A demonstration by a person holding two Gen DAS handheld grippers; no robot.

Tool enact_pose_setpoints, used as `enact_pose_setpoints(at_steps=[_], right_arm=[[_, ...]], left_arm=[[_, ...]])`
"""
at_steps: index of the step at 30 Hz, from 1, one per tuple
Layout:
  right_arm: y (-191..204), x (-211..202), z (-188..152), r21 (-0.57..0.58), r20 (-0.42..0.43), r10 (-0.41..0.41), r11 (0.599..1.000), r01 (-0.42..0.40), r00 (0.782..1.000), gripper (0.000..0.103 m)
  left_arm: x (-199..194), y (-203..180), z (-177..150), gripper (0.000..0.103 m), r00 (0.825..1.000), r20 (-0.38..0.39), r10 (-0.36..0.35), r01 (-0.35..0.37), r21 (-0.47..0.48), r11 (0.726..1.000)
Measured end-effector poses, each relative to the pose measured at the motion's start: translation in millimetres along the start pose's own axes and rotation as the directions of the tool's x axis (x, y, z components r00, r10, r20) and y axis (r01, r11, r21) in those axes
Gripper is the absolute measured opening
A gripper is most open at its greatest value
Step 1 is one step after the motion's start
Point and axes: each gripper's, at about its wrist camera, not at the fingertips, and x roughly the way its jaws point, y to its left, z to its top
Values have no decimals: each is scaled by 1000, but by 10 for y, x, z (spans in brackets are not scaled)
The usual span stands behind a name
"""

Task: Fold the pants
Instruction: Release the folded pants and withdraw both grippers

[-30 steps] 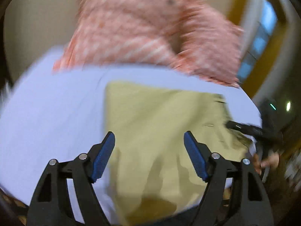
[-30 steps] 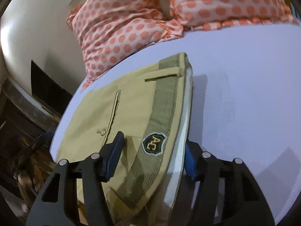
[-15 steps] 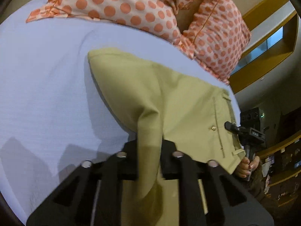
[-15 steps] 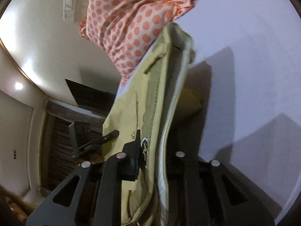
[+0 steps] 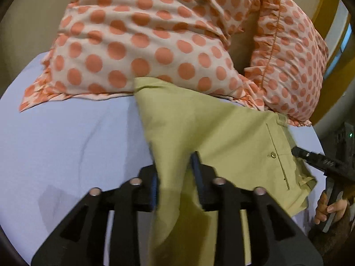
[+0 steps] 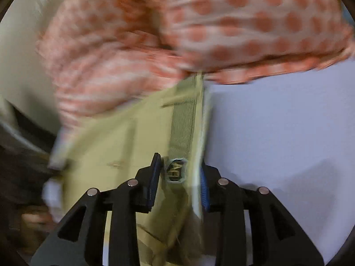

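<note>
Olive-yellow folded pants (image 5: 213,133) lie on the light blue bed sheet (image 5: 66,137), their far edge against the polka-dot pillows. My left gripper (image 5: 174,177) is shut on a fold of the pants fabric at the near left edge. My right gripper (image 6: 179,177) is closed on the waistband (image 6: 184,124), beside its badge label (image 6: 175,171), at the pants' right edge. The right gripper also shows at the right of the left wrist view (image 5: 319,161), held by a hand. The right wrist view is blurred.
Two orange polka-dot pillows (image 5: 137,37) (image 5: 288,66) lie at the head of the bed, touching the pants. A cream wall (image 6: 20,55) is behind. The sheet (image 6: 277,133) extends to the right of the pants.
Both grippers, open around the pants a second ago, closed on the fabric. They have since carried the pants toward the pillows; the far edge now touches them.
</note>
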Motion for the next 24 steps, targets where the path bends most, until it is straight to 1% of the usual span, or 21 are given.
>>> enact_pose_setpoints(at_steps=[1,2,3,4,5,6,7,8,9,10,11,12,15,18,21,23,24], right_arm=[[6,-116,-51,-23,48,-48,999,49,998,50],[35,-253,-99,-37,102,-111,993,115,989,61],[86,-427,-183,-49,160,-175,982,185,971,86],[188,-668,-331,-63,222,-198,974,217,955,101],[206,-760,-410,-80,244,-183,975,208,952,102],[307,-892,-546,-112,266,-143,978,178,953,102],[423,-996,-719,-153,269,-102,977,147,958,102],[545,-1046,-888,-189,262,-83,973,136,962,102],[672,-1050,-1056,-221,243,-84,965,139,966,102],[768,-1015,-1146,-240,227,-91,960,146,970,102],[876,-956,-1271,-261,206,-105,953,157,973,102],[938,-901,-1336,-269,194,-117,948,168,974,102],[1071,-687,-1547,-283,158,-190,932,228,969,102],[1096,-498,-1729,-287,113,-236,922,259,965,102],[1069,-418,-1825,-276,96,-247,924,264,964,102],[1065,-373,-1823,-272,102,-269,919,287,958,102],[1074,-383,-1842,-271,109,-268,918,288,957,102]], left_arm=[[-150,12,-69,41,998,34,50,-51,20,999],[-276,15,-124,52,993,59,98,-101,36,994],[-432,10,-204,76,984,86,159,-163,47,985],[-658,-21,-342,92,961,127,246,-255,59,965],[-794,-61,-432,97,947,152,284,-297,66,953],[-973,-125,-604,101,931,180,318,-335,78,939],[-1060,-174,-710,101,930,184,317,-336,87,938],[-1138,-233,-867,101,941,169,293,-312,99,945],[-1174,-291,-1023,101,956,142,257,-273,108,956],[-1171,-342,-1137,101,965,117,235,-248,116,962],[-1137,-396,-1257,101,972,87,220,-230,128,965],[-1076,-451,-1369,101,975,59,216,-222,142,965],[-880,-535,-1544,101,970,33,239,-241,172,955],[-769,-545,-1601,101,971,21,237,-237,170,956],[-690,-494,-1633,101,976,-3,216,-213,151,965],[-637,-481,-1668,101,976,-20,217,-212,142,967],[-626,-487,-1678,101,974,-9,228,-224,150,963]])
